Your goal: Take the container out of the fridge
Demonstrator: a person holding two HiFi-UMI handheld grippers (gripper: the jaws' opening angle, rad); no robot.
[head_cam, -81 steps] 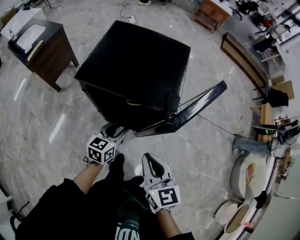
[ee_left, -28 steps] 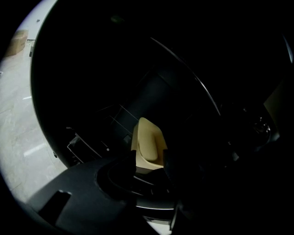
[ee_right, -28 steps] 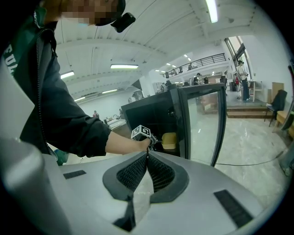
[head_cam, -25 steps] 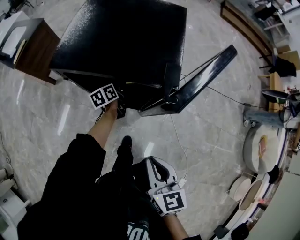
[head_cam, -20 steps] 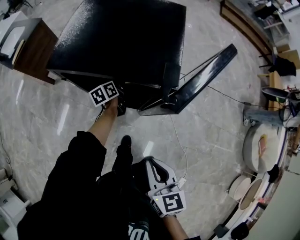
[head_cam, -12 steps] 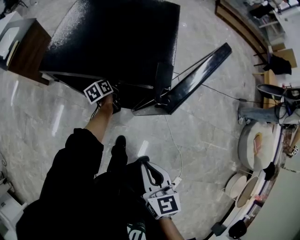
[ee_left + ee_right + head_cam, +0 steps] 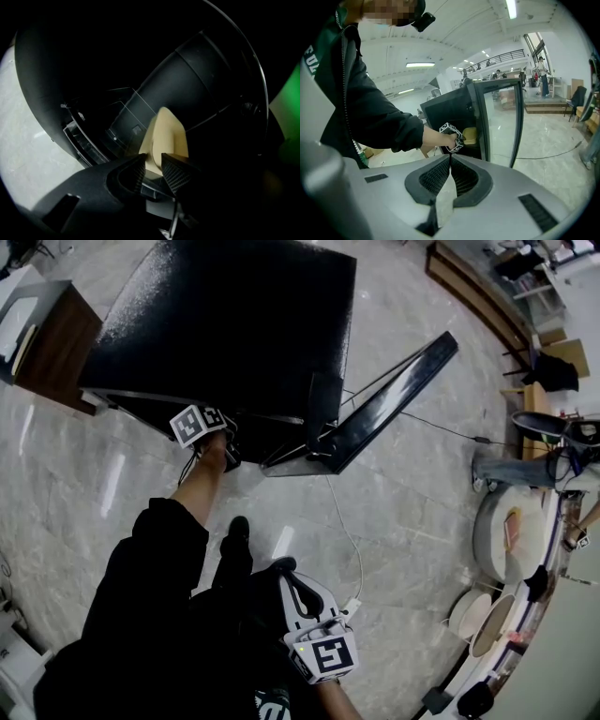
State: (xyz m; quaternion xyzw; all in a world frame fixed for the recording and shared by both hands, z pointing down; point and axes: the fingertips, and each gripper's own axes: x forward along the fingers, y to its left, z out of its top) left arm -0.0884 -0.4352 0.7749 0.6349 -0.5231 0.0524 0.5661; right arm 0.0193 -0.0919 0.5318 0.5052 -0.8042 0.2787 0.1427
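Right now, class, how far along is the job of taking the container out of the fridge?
Done: the fridge door stands open, and the left gripper is inside the fridge. In hand: its fingers have just been closing with the cream container between them; a firm grip isn't clear yet. Left: grip it and lift it out. The right gripper hangs back, shut and empty.

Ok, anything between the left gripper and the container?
Nothing: in the left gripper view the left gripper, jaws just closing, straddles the cream container; pad contact unclear.
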